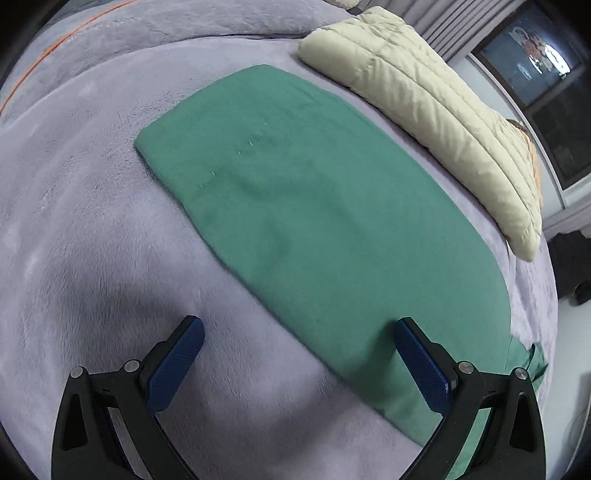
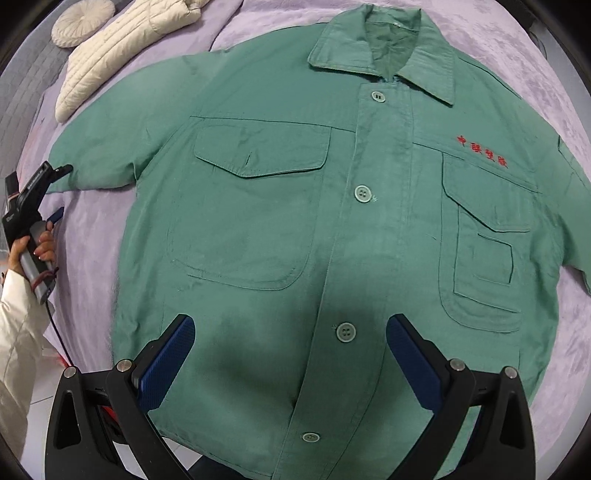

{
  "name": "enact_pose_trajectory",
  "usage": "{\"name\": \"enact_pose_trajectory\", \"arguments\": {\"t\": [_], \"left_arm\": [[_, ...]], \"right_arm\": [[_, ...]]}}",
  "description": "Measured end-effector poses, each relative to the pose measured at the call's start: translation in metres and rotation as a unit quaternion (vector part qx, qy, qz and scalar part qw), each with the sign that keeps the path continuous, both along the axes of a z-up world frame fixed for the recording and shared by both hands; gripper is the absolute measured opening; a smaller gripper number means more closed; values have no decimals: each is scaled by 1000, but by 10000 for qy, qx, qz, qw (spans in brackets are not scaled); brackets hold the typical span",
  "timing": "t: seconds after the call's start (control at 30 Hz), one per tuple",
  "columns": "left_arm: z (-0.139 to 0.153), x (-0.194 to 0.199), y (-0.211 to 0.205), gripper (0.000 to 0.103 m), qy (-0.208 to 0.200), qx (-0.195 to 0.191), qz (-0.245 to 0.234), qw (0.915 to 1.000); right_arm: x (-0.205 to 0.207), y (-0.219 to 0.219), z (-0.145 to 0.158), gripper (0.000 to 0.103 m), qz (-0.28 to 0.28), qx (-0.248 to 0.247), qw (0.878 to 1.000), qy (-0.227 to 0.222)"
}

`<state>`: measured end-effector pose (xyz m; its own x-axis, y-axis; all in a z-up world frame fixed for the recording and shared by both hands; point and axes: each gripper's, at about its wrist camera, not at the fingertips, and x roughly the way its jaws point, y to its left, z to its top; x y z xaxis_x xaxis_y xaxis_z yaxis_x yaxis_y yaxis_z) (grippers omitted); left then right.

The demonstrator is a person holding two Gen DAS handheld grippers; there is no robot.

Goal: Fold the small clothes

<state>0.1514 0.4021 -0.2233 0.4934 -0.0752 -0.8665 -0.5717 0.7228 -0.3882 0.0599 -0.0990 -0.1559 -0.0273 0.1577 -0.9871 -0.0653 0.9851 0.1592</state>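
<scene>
Spread flat and buttoned, front up, on the lavender bed blanket [image 2: 517, 66]: a green work jacket [image 2: 295, 206], collar at the far end from the right claw [image 2: 290, 354], hem nearest it. Right claw hanging over the lower front with jaws wide apart, nothing between them, a button showing in the gap. Left claw [image 1: 300, 354] likewise spread and empty, poised over the long edge of the jacket's outstretched sleeve [image 1: 314, 206], one blue pad [image 1: 177, 365] above bare blanket, the other above green cloth. Seen from the right wrist view, off to the left near the cuff, held in the person's left hand [image 2: 35, 251].

Probably the first fold, not yet begun: sleeve in toward the body. To do it well:

- Lower the left claw until the pads straddle the sleeve edge close to the cuff, then close on the cloth alone, without pinching blanket pile.
- Lift only enough to clear the blanket; carry the cuff across toward the button line, keeping the sleeve straight.
- Use the right claw to pin or hold the hem side so the body does not slide or wrinkle.
- Steer clear of the cream quilted jacket [image 1: 424, 110] lying just beyond the sleeve, and of the round cushion [image 2: 83, 22] further off.
- Release only once the fold lies flat.
</scene>
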Motion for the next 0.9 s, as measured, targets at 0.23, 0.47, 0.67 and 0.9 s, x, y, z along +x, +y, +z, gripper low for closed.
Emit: {"name": "enact_pose_trajectory", "arguments": {"t": [0.23,0.47,0.67,0.9], "left_arm": [[0,19,22,85,-300,117,412,9986],[10,14,31,8,-853,-448,447,9943],[71,28,-6,5,-1579,-340,-188,9867],[162,50,-120,5,-2306,-196,-1638,9590]], "right_arm": [[0,16,-13,103,21,-58,9998,180],[-2,23,-12,103,-11,62,9999,142],[-6,-4,-3,103,-268,210,9994,40],[-11,-54,9,103,-767,402,9961,-167]]}}
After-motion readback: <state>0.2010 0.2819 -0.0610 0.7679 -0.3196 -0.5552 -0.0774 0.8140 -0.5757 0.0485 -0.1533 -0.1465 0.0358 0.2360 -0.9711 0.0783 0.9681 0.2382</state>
